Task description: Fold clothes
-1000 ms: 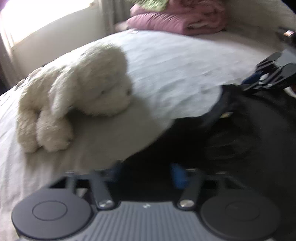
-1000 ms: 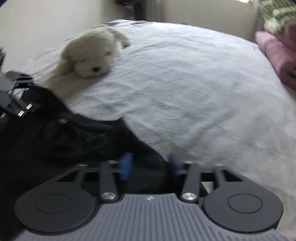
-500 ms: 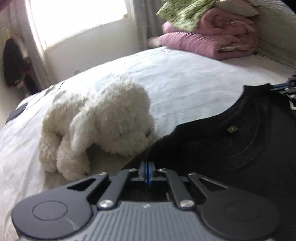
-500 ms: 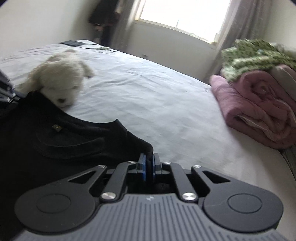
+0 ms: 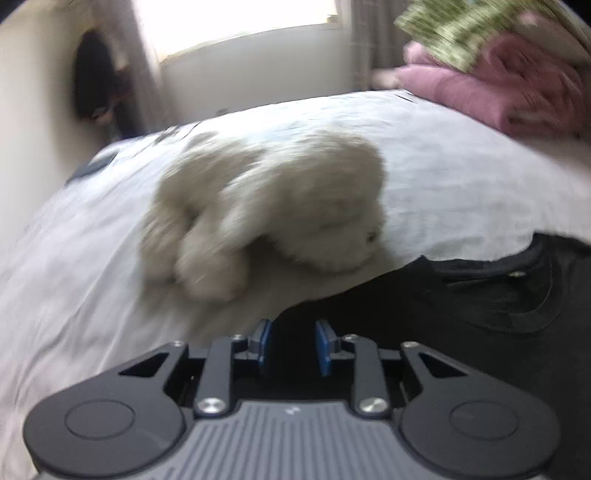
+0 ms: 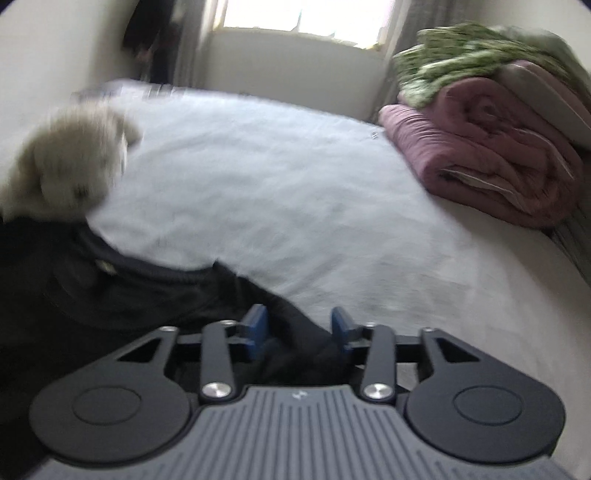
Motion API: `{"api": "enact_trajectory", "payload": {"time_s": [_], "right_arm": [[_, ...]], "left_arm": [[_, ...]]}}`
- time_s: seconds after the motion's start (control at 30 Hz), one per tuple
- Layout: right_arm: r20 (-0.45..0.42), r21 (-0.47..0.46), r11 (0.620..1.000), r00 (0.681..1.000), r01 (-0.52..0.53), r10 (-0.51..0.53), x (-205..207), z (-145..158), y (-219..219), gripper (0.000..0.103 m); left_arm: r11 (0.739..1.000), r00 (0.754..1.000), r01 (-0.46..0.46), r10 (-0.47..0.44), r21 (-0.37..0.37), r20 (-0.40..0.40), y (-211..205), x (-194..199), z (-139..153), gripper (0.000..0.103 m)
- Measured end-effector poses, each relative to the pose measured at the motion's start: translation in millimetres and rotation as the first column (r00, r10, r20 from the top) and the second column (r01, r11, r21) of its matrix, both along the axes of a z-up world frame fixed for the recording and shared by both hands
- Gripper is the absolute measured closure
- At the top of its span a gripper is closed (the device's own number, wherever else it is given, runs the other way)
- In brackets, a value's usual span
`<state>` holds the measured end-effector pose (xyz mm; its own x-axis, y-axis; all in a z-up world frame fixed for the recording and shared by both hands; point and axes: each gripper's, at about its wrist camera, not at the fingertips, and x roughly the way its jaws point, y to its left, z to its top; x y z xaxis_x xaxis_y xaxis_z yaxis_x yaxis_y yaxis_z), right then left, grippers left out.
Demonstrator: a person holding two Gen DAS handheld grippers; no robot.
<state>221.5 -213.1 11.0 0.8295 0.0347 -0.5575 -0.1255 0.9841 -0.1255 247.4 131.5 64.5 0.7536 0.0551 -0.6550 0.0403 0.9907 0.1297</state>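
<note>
- Left gripper (image 5: pixel 291 345): 2 blue fingers (image 5: pixel 263 341) parted to a narrow gap and opening, pads not pressing on anything.
- Black garment (image 5: pixel 480 306) showing dark in that gap and spreading right from it; edge of the cloth just beyond the left fingertip, bare sheet left of it.
- Right gripper (image 6: pixel 299 330): 2 blue fingers (image 6: pixel 255 328) set wider apart and opening, a bunched fold of the black garment (image 6: pixel 110 295) lying loose between them, no squeeze visible on either pad.
- From the right fingers, cloth running left and toward the lower left corner of the right wrist view; neckline with a small tag facing up, collar edge curving along the sheet.
- Garment lying flat on the bed (image 6: pixel 277 192), spread between both grippers, front side up as far as the blur allows.
- White plush dog (image 5: pixel 273 210) lying on the bed just past the garment's far edge, snout at or just over the cloth; touching or not cannot be told through the motion blur.
- Same plush dog (image 6: pixel 70 166) at the far left in the right wrist view, sitting above the collar.
- No containers in view; nearest to one a pile at the head of the bed: folded pink quilt (image 6: pixel 491 158) below, green patterned blanket (image 6: pixel 461 55) on top.
- Window (image 6: pixel 306 18) bright behind the bed, dark clothing (image 5: pixel 96 81) hanging by the wall beside it.
</note>
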Motion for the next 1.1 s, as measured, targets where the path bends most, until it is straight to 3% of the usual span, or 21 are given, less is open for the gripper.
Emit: {"api": "enact_trajectory", "payload": {"time_s": [0.07, 0.17, 0.23, 0.3, 0.37, 0.43, 0.5, 0.53, 0.57, 0.6, 0.63, 0.73, 0.9, 1.0, 1.07, 1.1], "right_arm": [[0.012, 0.053, 0.998, 0.999, 0.037, -0.038, -20, 10, -19, 0.049], [-0.039, 0.123, 0.987, 0.995, 0.099, -0.095, -46, 12, -48, 0.048], [-0.083, 0.146, 0.982, 0.990, 0.123, -0.111, -62, 6, -61, 0.049], [-0.132, 0.156, 0.974, 0.981, 0.163, -0.143, -72, -2, -69, 0.048], [-0.194, 0.191, 0.963, 0.969, 0.191, -0.154, -76, -12, -72, 0.048], [-0.254, 0.226, 0.953, 0.957, 0.201, -0.142, -78, -21, -70, 0.049], [-0.291, 0.231, 0.951, 0.947, 0.205, -0.134, -80, -29, -65, 0.057], [-0.281, 0.194, 0.961, 0.950, 0.198, -0.138, -80, -30, -60, 0.067], [-0.271, 0.156, 0.969, 0.952, 0.190, -0.143, -80, -31, -56, 0.071], [-0.265, 0.142, 0.973, 0.954, 0.182, -0.140, -80, -31, -53, 0.091], [-0.264, 0.143, 0.975, 0.956, 0.173, -0.131, -80, -31, -52, 0.099], [-0.220, 0.095, 0.977, 0.961, 0.190, -0.165, -84, -23, -54, 0.100], [-0.123, 0.033, 0.957, 0.951, 0.288, -0.282, -100, 1, -71, 0.100], [-0.159, -0.019, 0.968, 0.955, 0.250, -0.249, -96, -12, -62, 0.099], [-0.231, 0.015, 0.983, 0.957, 0.185, -0.176, -89, -23, -63, 0.094], [-0.227, 0.037, 0.982, 0.959, 0.185, -0.172, -88, -20, -69, 0.088]], "left_arm": [[0.999, 0.999, -0.042, 0.042, -0.024, -0.003, 20, -19, 2, 0.066], [0.989, 0.992, -0.126, 0.124, -0.073, -0.033, 56, -42, -1, 0.063], [0.970, 0.983, -0.180, 0.170, -0.165, -0.072, 79, -48, -8, 0.054], [0.956, 0.980, -0.192, 0.173, -0.223, -0.100, 85, -51, -15, 0.046], [0.940, 0.977, -0.200, 0.171, -0.276, -0.126, 89, -54, -22, 0.046], [0.943, 0.980, -0.190, 0.166, -0.273, -0.109, 80, -55, -25, 0.046], [0.952, 0.980, -0.190, 0.171, -0.241, -0.098, 69, -55, -29, 0.050], [0.956, 0.980, -0.191, 0.174, -0.223, -0.093, 63, -55, -31, 0.064], [0.960, 0.980, -0.191, 0.176, -0.206, -0.088, 57, -54, -32, 0.074], [0.961, 0.981, -0.190, 0.176, -0.201, -0.085, 56, -56, -32, 0.095], [0.962, 0.981, -0.188, 0.175, -0.199, -0.081, 55, -57, -32, 0.097], [0.936, 0.969, -0.248, 0.235, -0.249, -0.080, 70, -57, -25, 0.097], [0.923, 0.965, -0.262, 0.255, -0.282, -0.061, 95, -58, -19, 0.097], [0.929, 0.963, -0.269, 0.256, -0.256, -0.081, 90, -54, -28, 0.097], [0.940, 0.968, -0.251, 0.240, -0.232, -0.077, 87, -54, -30, 0.096], [0.940, 0.969, -0.245, 0.232, -0.237, -0.082, 89, -55, -28, 0.091]]}}
